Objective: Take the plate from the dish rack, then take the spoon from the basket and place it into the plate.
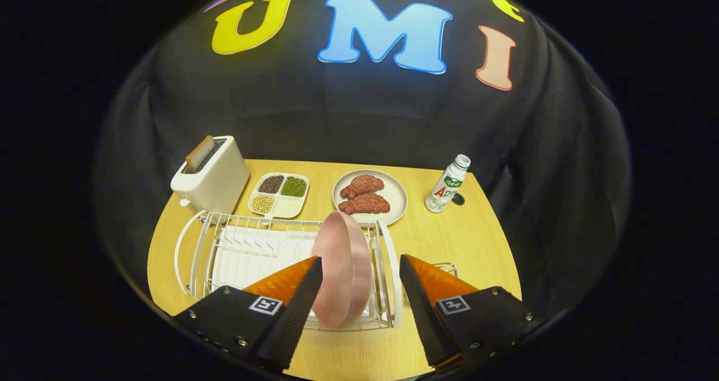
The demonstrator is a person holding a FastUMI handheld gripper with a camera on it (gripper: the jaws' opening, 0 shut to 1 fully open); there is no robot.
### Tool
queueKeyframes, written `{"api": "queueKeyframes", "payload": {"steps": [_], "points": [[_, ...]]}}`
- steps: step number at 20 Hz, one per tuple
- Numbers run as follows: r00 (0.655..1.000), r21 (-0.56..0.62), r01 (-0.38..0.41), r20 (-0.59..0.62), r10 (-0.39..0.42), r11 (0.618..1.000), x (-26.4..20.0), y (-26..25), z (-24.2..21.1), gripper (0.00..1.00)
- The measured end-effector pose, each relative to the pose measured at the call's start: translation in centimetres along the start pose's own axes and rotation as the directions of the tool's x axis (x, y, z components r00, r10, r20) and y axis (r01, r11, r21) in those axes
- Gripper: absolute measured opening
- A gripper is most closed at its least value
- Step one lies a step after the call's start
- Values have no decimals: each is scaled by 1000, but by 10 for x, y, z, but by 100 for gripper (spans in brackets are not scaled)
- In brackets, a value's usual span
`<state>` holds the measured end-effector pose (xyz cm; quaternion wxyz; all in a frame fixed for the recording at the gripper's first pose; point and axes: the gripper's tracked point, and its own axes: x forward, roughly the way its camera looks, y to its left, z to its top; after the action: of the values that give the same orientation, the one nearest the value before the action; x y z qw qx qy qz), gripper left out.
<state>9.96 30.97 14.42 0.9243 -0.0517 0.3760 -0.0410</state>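
two fingers spread, pink plate upright between them, in dish rack

The gripper points forward and slightly downward, with both fingers reaching ahead from the base of the view. Its jaws stand wide apart, fingertips well separated and not pressing on anything. The two fingers sit level with each other, angled a little inward.
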Motion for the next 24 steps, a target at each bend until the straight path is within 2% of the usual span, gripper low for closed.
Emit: {"api": "queueKeyframes", "payload": {"steps": [2,7,8,9,11,14,15,24], "points": [[999,-25,42,-6,-43,999,11,-3,2,85],[982,-45,153,-102,-157,987,39,-11,-13,47],[978,-53,170,-113,-175,984,41,-13,-15,47],[967,-60,219,-121,-224,974,42,-21,-16,36],[963,-81,221,-138,-230,972,50,-19,-25,14],[960,-110,234,-130,-247,966,50,-14,-25,10],[958,-120,239,-132,-254,964,49,-13,-22,3],[937,-221,305,-106,-334,926,31,-8,-3,3]]}}
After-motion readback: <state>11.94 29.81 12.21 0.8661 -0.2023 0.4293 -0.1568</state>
